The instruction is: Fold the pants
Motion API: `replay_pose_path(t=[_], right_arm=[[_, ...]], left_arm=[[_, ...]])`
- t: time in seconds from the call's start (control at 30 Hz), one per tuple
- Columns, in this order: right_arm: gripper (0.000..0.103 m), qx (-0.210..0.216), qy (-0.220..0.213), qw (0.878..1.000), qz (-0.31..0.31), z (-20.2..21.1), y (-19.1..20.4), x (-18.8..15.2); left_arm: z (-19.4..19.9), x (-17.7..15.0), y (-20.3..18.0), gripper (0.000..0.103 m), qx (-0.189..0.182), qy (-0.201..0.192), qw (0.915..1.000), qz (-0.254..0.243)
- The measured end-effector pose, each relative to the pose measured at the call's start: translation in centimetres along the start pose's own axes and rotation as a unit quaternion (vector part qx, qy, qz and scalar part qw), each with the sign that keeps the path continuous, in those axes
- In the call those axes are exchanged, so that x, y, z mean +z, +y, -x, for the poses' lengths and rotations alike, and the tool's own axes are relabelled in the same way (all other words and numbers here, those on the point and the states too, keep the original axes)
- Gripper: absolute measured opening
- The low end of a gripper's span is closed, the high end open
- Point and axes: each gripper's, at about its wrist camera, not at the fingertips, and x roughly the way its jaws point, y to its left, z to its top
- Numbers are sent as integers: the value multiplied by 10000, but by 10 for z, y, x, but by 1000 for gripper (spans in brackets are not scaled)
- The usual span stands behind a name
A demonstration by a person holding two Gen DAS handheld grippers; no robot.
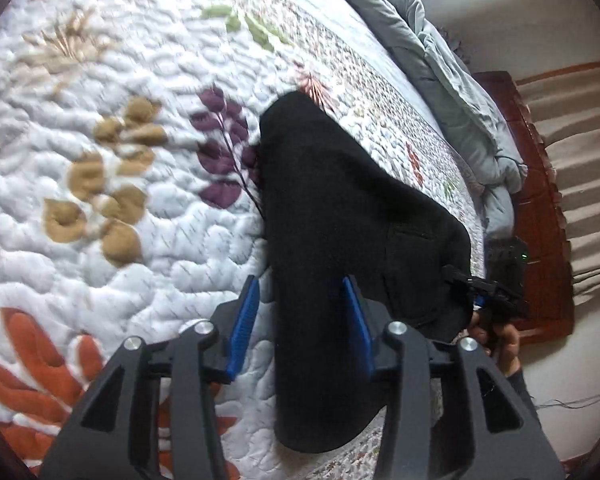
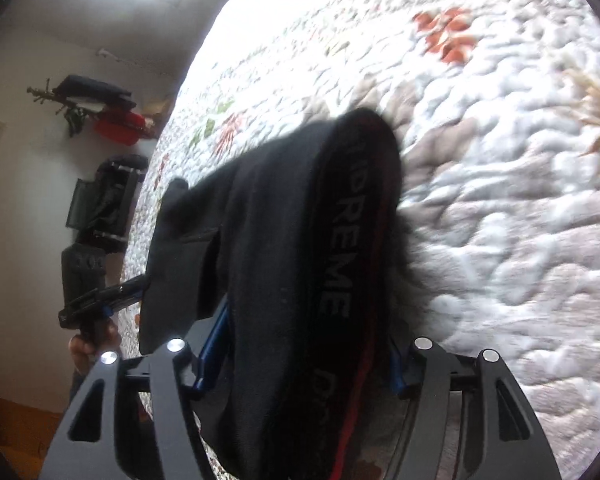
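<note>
Two tools, apparently gaping, flank soft black pants (image 1: 340,216).

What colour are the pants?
Black pants, with grey letters and a red stripe on the waistband; the right wrist view shows it best.

A bed covered by a white quilt (image 1: 148,200), stitched in wavy lines and scattered with leaf prints in tan, purple, orange and green, fills both wrist views. Black pants (image 1: 340,208) lie bunched on the quilt near its patterned border, their lettered waistband (image 2: 336,248) showing in the right view. A grey blanket (image 1: 440,80) is heaped along the far edge, by a wooden headboard (image 1: 540,200).
</note>
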Motion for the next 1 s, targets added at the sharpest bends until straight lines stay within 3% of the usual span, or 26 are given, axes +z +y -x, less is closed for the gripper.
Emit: replay_pose_path(t=[0.07,0.1,0.17,0.3,0.37,0.43,0.5,0.53,0.63,0.67,0.77,0.83,0.87,0.93,1.0], right_arm=[[60,-276,-549,9981,-33,31,4,6],[52,-308,-751,9967,15,42,6,8],[45,-230,-1139,9931,133,63,20,13],[39,276,-1107,9928,362,50,52,27],[38,322,-980,9943,260,28,54,32],[36,259,-866,9959,44,6,48,29],[21,21,-785,9968,-152,-10,21,26],[0,-77,-754,9966,-307,-15,2,26],[0,382,-736,9950,-563,-19,-36,22],[0,435,-746,9948,-547,-19,-37,22],[0,425,-750,9953,-450,-20,-34,25],[0,539,-822,9943,-402,-12,-30,24],[5,656,-930,9929,-349,-2,-25,21],[14,870,-1079,9901,-242,19,-12,9],[14,1139,-1176,9864,-96,36,1,-8]], left_arm=[[24,2,-13,50,307,-499,9981,-187],[39,4,-17,56,277,-716,9968,-243],[54,7,-29,59,94,-983,9945,-347],[40,22,-67,76,-461,-1123,9903,-675],[8,34,-88,78,-814,-1020,9896,-598],[-13,41,-86,78,-940,-927,9903,-442],[-37,48,-83,77,-906,-878,9915,-311],[-44,47,-77,77,-892,-844,9922,-235],[-66,48,-59,69,-717,-649,9953,-77],[-68,48,-56,64,-651,-601,9961,-58],[-64,51,-52,63,-733,-527,9959,-19],[-53,48,-54,66,-725,-505,9961,-12],[-43,43,-58,70,-665,-559,9962,-109],[-26,29,-69,77,-578,-695,9951,-391],[-6,7,-81,78,-537,-840,9922,-748]])
